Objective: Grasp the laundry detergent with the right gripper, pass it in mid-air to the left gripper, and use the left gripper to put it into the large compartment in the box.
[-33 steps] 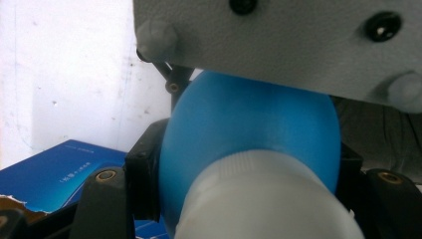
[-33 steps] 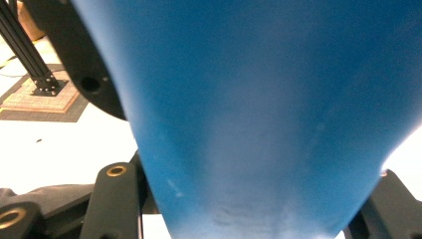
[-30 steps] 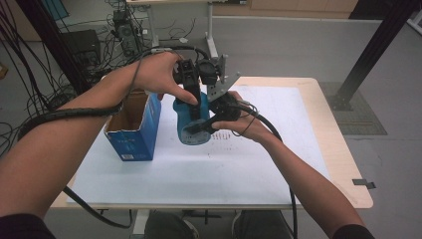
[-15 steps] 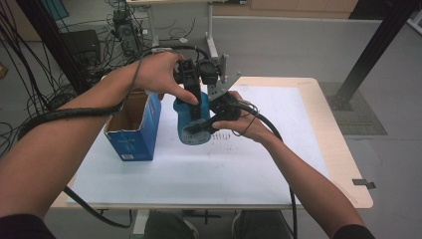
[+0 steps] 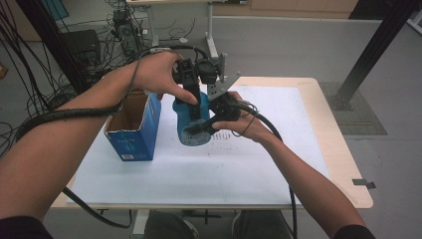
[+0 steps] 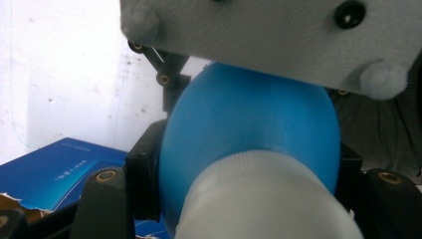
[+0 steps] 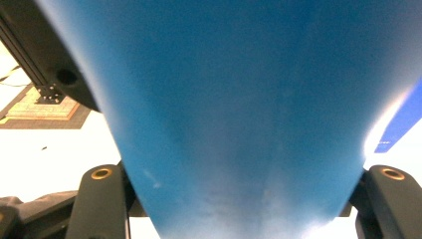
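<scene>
Blue bottle was held above the worktop, toward its far edge left of centre, just right of an open blue box standing near the left edge. Left gripper came down from above, clamped on the bottle near its white cap. Right gripper met the bottle from the right; its jaws had just been opening, bottle body between them, pads close against both sides. Whether they pressed, couldn't tell.
</scene>
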`<state>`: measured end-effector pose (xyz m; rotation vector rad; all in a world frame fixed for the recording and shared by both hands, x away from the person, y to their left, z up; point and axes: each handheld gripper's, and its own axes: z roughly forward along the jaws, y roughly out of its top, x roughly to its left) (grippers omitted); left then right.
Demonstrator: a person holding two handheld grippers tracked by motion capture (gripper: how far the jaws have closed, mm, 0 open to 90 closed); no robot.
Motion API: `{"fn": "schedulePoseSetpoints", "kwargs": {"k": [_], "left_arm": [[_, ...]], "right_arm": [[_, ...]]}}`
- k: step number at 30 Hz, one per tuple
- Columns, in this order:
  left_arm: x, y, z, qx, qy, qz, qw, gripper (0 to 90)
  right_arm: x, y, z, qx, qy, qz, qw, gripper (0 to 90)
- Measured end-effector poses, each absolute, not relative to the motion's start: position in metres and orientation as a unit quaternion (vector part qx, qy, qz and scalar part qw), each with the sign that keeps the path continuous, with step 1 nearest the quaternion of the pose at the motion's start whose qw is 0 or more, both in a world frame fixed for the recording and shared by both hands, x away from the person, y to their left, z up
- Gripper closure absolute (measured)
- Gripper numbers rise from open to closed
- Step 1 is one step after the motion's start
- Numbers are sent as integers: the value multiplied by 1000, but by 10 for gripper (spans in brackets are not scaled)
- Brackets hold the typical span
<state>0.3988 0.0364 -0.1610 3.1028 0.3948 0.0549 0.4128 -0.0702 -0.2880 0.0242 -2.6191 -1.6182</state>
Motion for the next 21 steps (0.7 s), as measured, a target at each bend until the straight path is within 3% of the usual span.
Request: {"fn": "schedulePoseSetpoints", "kwargs": {"k": [10, 21], "left_arm": [[402, 45, -158, 989, 149, 19, 1, 368], [410, 66, -139, 977, 211, 25, 3, 367]], "right_arm": [[412, -85, -286, -29, -861, -508, 29, 77], [412, -125, -277, -81, -893, -443, 11, 60]]}}
